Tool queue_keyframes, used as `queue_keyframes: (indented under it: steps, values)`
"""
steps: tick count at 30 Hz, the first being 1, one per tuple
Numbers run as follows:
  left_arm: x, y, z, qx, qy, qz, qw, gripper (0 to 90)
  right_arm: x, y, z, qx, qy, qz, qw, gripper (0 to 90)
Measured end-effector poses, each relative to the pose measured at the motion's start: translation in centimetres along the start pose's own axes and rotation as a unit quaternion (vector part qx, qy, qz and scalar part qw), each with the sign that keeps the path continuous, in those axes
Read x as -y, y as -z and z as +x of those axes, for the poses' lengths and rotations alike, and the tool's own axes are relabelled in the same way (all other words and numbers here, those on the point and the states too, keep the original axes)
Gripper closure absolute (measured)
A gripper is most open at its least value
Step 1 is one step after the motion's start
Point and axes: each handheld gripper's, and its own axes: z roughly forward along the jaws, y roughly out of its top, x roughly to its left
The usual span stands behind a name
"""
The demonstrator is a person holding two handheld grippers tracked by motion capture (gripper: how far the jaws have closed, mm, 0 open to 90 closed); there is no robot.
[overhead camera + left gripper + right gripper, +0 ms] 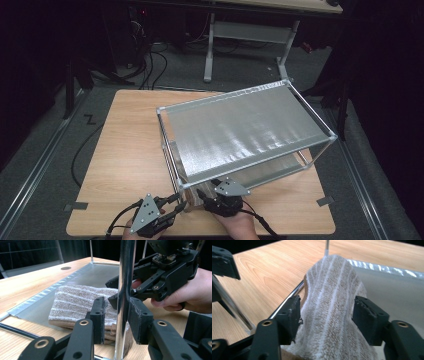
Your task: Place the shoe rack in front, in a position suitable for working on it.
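right gripper (325, 315) wide around towel (332, 305), must close; left gripper (116, 320) wide, straddling rack post (125, 290)

Beige white-striped towel (332, 315); silver rack (240, 130)

A dark room with a grey floor (45, 160).
A white-legged desk (250, 35) stands at the back, black cables (150, 62) beside it.

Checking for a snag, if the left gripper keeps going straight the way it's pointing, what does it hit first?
Likely the shelf's upright metal post, standing between the left gripper jaws. The folded striped towel lies just behind.
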Motion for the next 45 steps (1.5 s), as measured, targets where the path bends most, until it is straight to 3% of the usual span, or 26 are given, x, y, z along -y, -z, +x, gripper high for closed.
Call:
queue_keyframes:
  steps: [1, 3, 5, 8, 9, 14, 18, 24, 32, 35, 45]
  values:
    - [0.0, -0.1, 0.0, 0.0, 0.003, -0.001, 1.0, 66.7, 0.1, -0.3, 0.0, 0.001, 0.001, 0.005, 1.0, 41.1]
    - [-0.1, -0.5, 0.0, -0.006, 0.013, -0.003, 0.9999, 65.9, 0.5, -1.6, 0.0, 0.009, 0.007, 0.042, 0.9991, 42.6]
    - [-0.2, -0.6, 0.1, -0.004, 0.014, -0.004, 0.9999, 66.1, 0.6, -2.1, 0.0, 0.009, 0.01, 0.049, 0.9987, 44.2]
    - [-0.3, -1.0, 0.1, -0.004, 0.014, -0.01, 0.9998, 68.0, 0.7, -2.4, 0.1, 0.005, 0.013, 0.053, 0.9985, 48.8]
    - [-0.3, -1.0, 0.1, -0.002, 0.012, -0.011, 0.9999, 71.0, 0.7, -2.4, 0.3, 0.002, 0.028, 0.053, 0.9982, 52.5]
    - [-0.4, -1.0, -0.4, -0.002, -0.005, -0.011, 0.9999, 78.8, 0.9, -2.2, 0.8, -0.018, 0.026, 0.06, 0.9977, 54.7]
    - [-0.4, -1.1, -0.3, 0.0, 0.001, -0.01, 0.9999, 80.0, 1.0, -2.4, 0.9, -0.016, 0.025, 0.059, 0.9978, 56.4]
    - [-0.4, -1.1, -0.2, 0.004, 0.002, -0.012, 0.9999, 80.1, 1.0, -2.3, 1.3, -0.041, 0.03, 0.054, 0.9972, 57.9]
    - [-0.4, -1.2, -0.4, 0.003, 0.002, -0.011, 0.9999, 80.3, 1.1, -2.5, 1.0, -0.028, 0.04, 0.069, 0.9965, 58.8]
    - [-0.5, -1.3, -0.4, 0.005, 0.002, -0.011, 0.9999, 80.3, 1.1, -2.4, 0.8, -0.017, 0.029, 0.08, 0.9962, 58.6]
    - [-0.5, -1.4, -0.5, 0.011, 0.003, -0.01, 0.9999, 80.3, 1.4, -2.0, -0.4, 0.007, 0.034, 0.08, 0.9962, 55.9]
